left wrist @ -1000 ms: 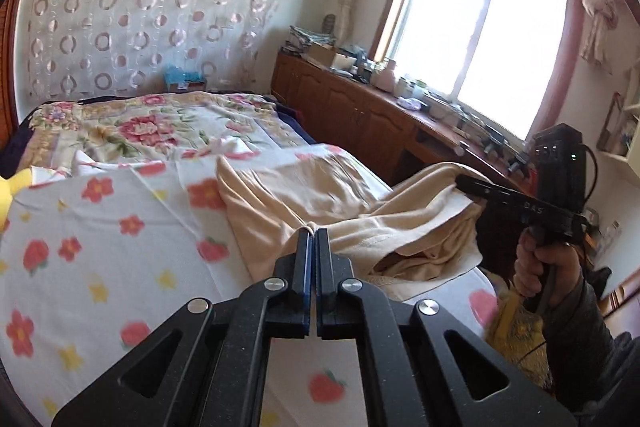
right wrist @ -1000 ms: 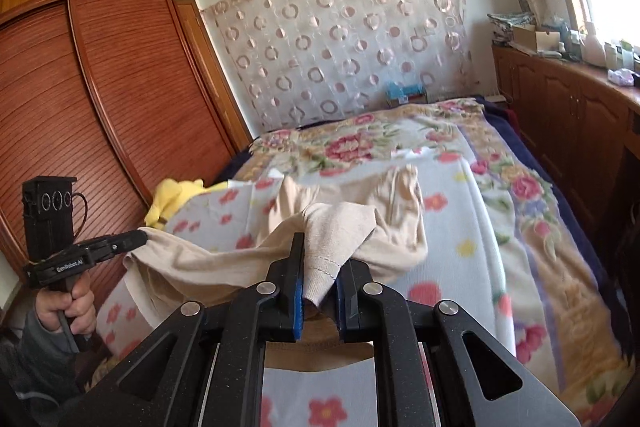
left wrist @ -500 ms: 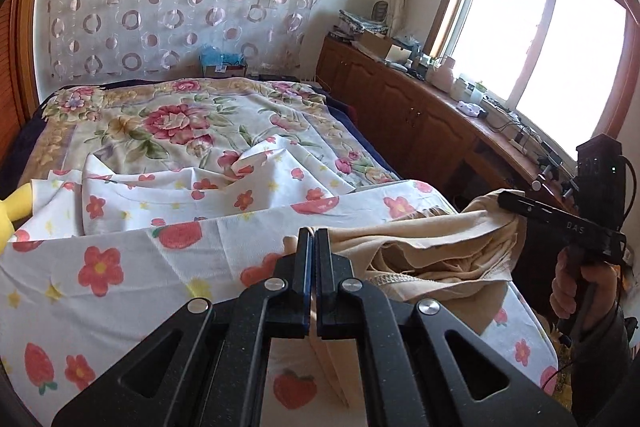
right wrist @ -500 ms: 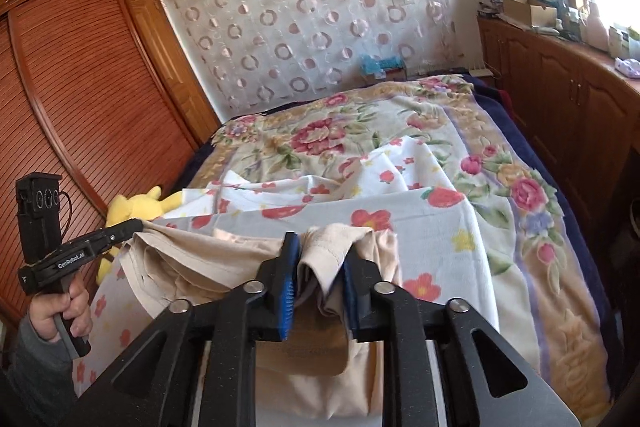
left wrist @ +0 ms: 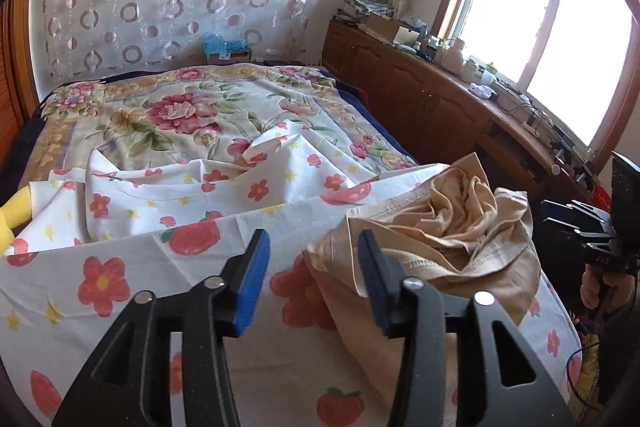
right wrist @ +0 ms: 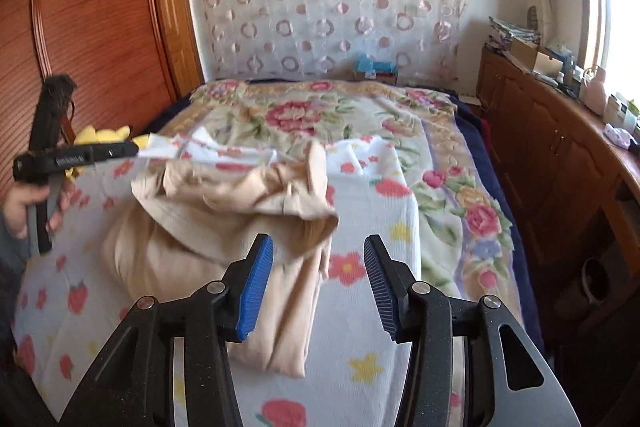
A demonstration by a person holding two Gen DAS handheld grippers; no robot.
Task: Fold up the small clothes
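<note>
- Both tools stand spread with nothing pinched: the left tool (left wrist: pixel 312 279) and the right tool (right wrist: pixel 318 281) have just been opening, and the beige garment (right wrist: pixel 224 223) lies free of their pads.
- That garment sits bunched on the flower-print sheet (left wrist: pixel 100 279) at the bed's near end, toward 3 o'clock in the left wrist view and 10 o'clock of the right tool.
- One rough fold-over looks done; the top layer is crumpled, with edges unaligned.
- Left, I judge: smoothing, squaring and a final fold.
- A yellow plush toy (right wrist: pixel 102 137) lies at 9 o'clock, untouched.
</note>
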